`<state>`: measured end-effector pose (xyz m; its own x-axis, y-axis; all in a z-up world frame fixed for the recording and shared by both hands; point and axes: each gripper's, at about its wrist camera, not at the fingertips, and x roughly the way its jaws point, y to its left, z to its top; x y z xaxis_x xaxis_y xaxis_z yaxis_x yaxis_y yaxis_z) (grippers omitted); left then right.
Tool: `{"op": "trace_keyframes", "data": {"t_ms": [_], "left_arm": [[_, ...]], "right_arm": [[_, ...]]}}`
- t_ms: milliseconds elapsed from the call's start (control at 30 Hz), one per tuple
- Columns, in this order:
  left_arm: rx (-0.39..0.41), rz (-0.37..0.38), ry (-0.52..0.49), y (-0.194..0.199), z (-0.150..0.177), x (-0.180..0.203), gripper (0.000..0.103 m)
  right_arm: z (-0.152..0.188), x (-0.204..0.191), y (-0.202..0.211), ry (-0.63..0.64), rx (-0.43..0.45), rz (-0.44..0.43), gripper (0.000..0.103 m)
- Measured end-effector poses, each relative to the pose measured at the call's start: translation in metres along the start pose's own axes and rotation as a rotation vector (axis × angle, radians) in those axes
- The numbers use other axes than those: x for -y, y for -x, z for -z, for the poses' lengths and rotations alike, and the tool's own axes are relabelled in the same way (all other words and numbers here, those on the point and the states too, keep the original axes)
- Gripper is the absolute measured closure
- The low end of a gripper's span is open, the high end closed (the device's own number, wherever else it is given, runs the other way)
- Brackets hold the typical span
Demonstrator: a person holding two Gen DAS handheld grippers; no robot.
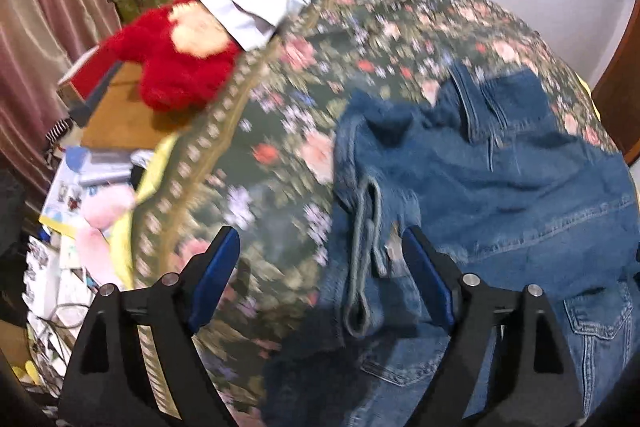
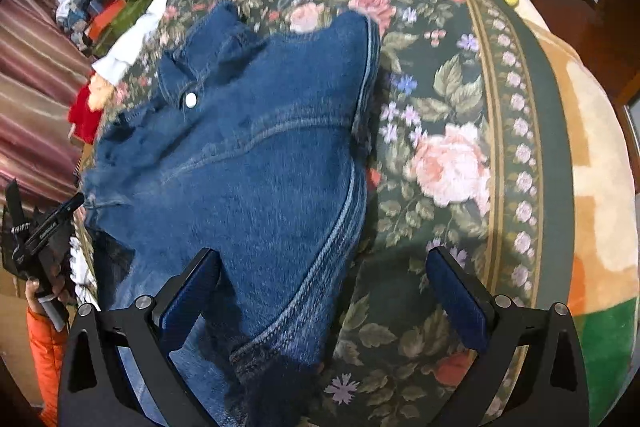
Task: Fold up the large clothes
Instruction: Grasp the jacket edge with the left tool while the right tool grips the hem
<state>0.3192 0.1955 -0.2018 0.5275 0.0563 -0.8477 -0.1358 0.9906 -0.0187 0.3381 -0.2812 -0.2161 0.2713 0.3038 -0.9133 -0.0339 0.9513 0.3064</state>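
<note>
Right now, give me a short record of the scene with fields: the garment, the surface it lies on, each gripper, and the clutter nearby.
garment: blue denim jacket, crumpled, partly folded, silver snap button showing
surface: dark green floral bedspread with pink roses
left gripper: left gripper open, above the jacket's left edge, nothing between its blue pads
right gripper: right gripper open, over the jacket's near hem, not gripping
beside bed: red plush toy on a wooden table
also on bed: white folded cloth
</note>
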Motion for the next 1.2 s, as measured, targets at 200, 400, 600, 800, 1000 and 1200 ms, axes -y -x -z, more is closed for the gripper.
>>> {"op": "trace_keyframes", "data": {"t_ms": [200, 400, 600, 800, 1000, 1200], "left_arm": [[-0.079, 0.068, 0.035, -0.034, -0.034, -0.01, 0.019], [-0.213, 0.137, 0.09, -0.102, -0.054, 0.002, 0.02], [-0.134, 0.049, -0.047, -0.111, -0.074, 0.035, 0.075], [-0.03, 0.032, -0.047, -0.087, -0.091, 0.037, 0.083], [0.006, -0.026, -0.042, -0.082, -0.11, 0.026, 0.083], [-0.087, -0.06, 0.037, -0.125, -0.104, -0.01, 0.075]], "right_arm": [[-0.032, 0.013, 0.011, -0.079, 0.083, -0.037, 0.001], [-0.074, 0.026, -0.019, -0.129, 0.038, -0.072, 0.022], [-0.093, 0.008, -0.058, -0.037, 0.007, -0.075, 0.072], [-0.119, -0.015, -0.069, 0.096, 0.048, 0.038, 0.084], [-0.167, -0.034, -0.097, 0.227, 0.066, 0.164, 0.084], [-0.201, -0.038, -0.121, 0.188, 0.091, 0.154, 0.083]]}}
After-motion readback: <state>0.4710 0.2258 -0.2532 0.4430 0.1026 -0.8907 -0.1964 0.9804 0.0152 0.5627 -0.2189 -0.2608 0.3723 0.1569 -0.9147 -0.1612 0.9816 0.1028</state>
